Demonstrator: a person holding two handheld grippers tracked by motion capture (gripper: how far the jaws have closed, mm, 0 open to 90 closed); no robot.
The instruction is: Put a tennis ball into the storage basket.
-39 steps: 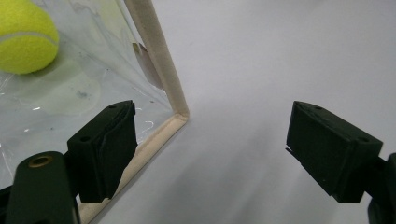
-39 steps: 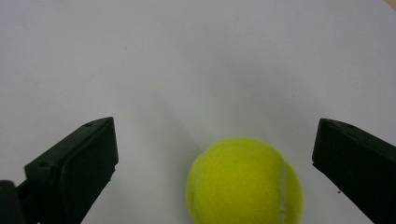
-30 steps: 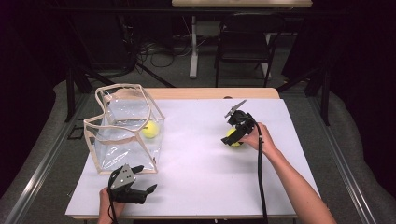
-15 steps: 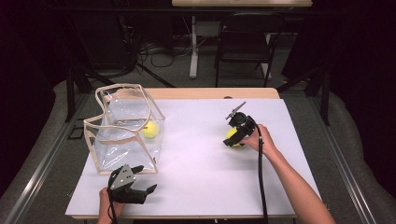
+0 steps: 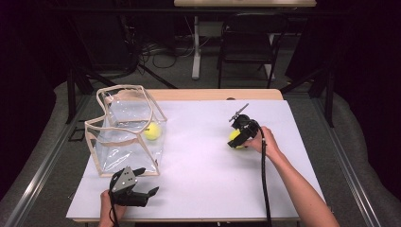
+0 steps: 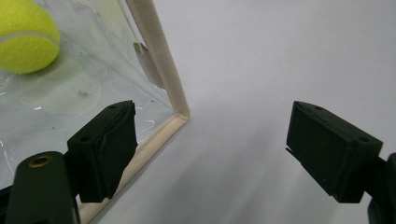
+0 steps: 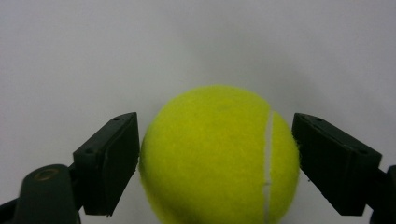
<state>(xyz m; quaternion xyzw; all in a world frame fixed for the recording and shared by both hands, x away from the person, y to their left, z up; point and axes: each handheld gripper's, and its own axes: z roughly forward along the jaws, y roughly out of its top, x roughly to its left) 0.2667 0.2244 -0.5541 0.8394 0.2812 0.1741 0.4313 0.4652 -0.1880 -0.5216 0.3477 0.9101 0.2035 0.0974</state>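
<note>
The tennis ball [image 7: 219,154] lies on the white table sheet [image 5: 208,161] toward its right side, between the 2 black jaws of the right gripper [image 7: 217,163]; in the right gripper view the left pad touches the ball's felt and the right pad stands at its edge, so the jaws, which have just been closing, hold the ball at its widest part; its white seam runs upright near the right pad; in the high view the ball [image 5: 235,138] shows as a yellow patch under that gripper [image 5: 239,137], with the person's right hand [image 5: 265,142] behind it and the black cable trailing back along the forearm. Well apart, on the sheet's left side, stands a clear plastic bag [image 5: 127,130] with beige piping, its top open; a 2nd tennis ball [image 5: 152,131] lies inside it near the right wall. The left gripper [image 5: 142,182] rests at the near edge just in front of the bag; in the left gripper view its jaws stand wide with nothing between them, the left one just beside the bag's corner piping [image 6: 180,116], and the 2nd ball [image 6: 25,42] shows through the plastic.
</note>
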